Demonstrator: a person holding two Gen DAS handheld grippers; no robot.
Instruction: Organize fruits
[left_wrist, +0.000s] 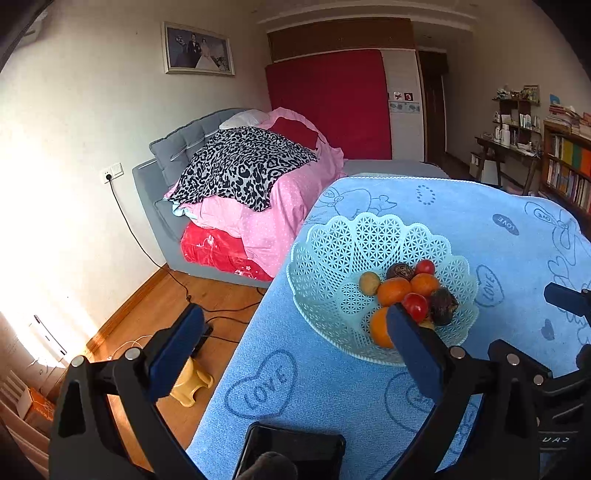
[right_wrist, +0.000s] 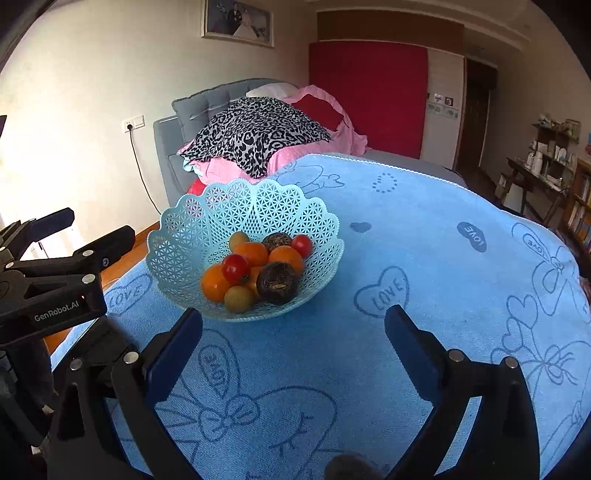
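- Fruit (right_wrist: 255, 271) lay heaped in the basket (right_wrist: 184, 225): oranges, two red tomatoes, two dark wrinkled ones and a couple of yellow-green ones, all touching and none outside it.
- From my right gripper (right_wrist: 293, 343) the basket sat ahead and a little to the left, just beyond the fingertips, with nothing between.
- From my left gripper (left_wrist: 295, 339) it sat ahead and to the right; the right finger's tip overlapped the nearest orange (left_wrist: 378, 326) in that view, though I could not tell whether it touched.
- I judged the left the nearer hand, the right having the clearer line in.
- The fruits were roundish, with no long axis to line up on, so any approach angle would serve.
- Both grippers stood wide and held nothing.
- The basket rested on a blue towel (right_wrist: 424, 258) printed with hearts and "LOVE", soft and likely to let a round fruit settle rather than roll.
- A dark phone (left_wrist: 291, 448) lay at the towel's near edge under my left gripper.
- Behind was a bedroom: a bed (left_wrist: 236, 184) piled with bedding, a bookshelf (left_wrist: 567, 166) at right.
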